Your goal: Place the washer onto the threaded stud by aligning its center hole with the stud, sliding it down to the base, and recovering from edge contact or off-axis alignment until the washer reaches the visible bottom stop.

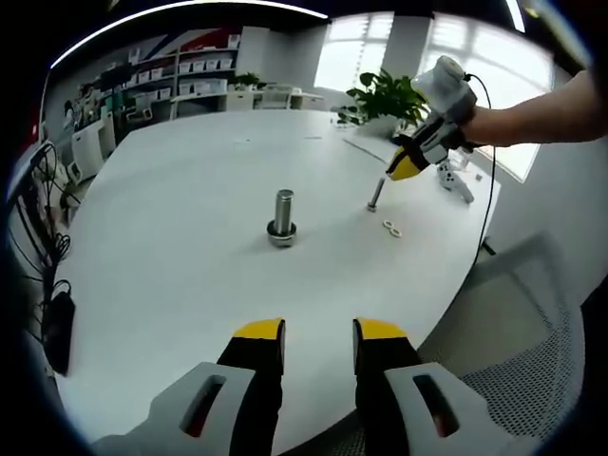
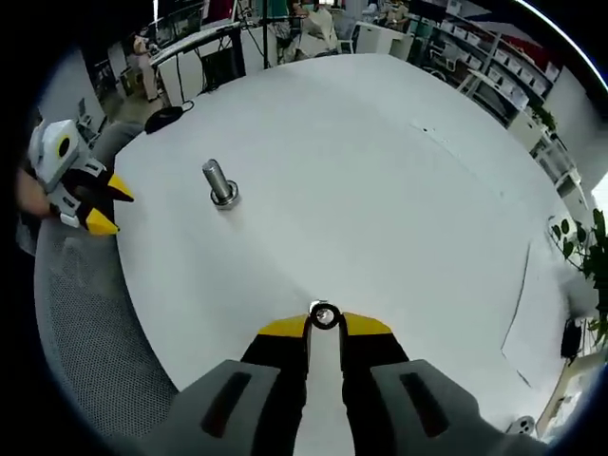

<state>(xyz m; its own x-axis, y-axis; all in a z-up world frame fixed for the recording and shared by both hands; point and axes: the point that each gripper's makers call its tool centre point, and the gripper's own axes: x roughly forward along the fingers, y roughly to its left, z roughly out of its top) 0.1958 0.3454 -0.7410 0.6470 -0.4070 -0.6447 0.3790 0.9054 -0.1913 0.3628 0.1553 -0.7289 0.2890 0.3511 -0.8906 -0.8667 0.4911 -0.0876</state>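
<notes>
Here, washer (image 2: 324,316) pinched at right gripper (image 2: 324,323) tips, left gripper (image 1: 318,330) open, stud (image 1: 282,218) well ahead.

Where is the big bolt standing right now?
The big bolt stands upright mid-table in the left gripper view, left of a smaller bolt and two washers.

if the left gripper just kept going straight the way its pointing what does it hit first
Probably the upright threaded stud: it stands on the white table roughly on the line between the left gripper and its open jaws, with bare tabletop before it. Depth is hard to judge, so it could pass slightly aside.
</notes>
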